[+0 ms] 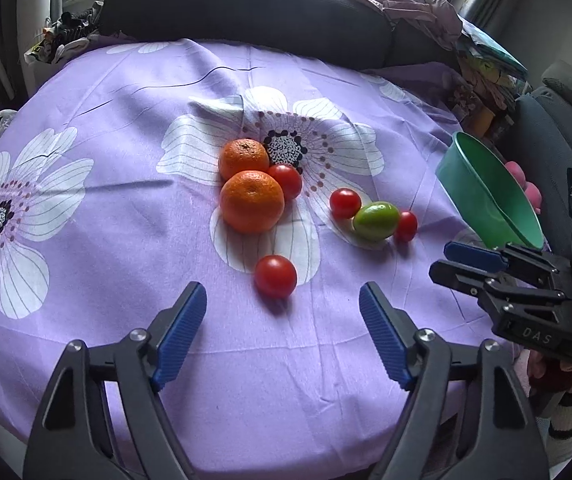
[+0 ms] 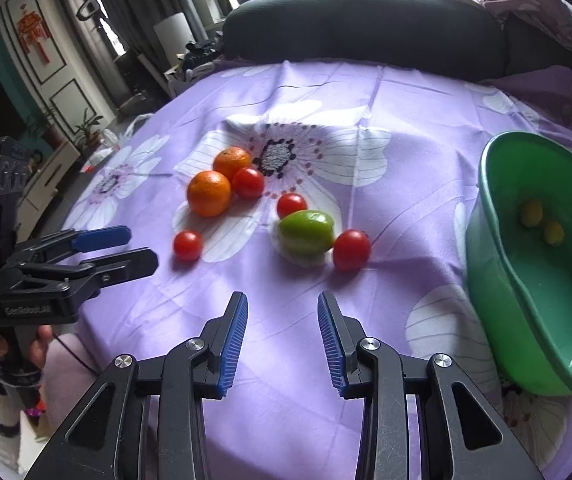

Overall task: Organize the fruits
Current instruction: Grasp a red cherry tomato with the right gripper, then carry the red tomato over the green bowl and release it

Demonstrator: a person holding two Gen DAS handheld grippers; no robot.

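Two grippers, left (image 1: 281, 320) and right (image 2: 281, 334), are hovering open and empty; left is lining up on the tomato (image 1: 275, 276) nearest it, well left of the bowl (image 2: 526, 280); centre it before closing.

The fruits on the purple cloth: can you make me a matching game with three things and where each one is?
Things:
1. green fruit
2. two small yellow fruits
3. two oranges

Places:
A. inside the green bowl
B. side by side, with a red tomato against them
C. on the cloth, between two red tomatoes

Pairs: 1-C, 2-A, 3-B
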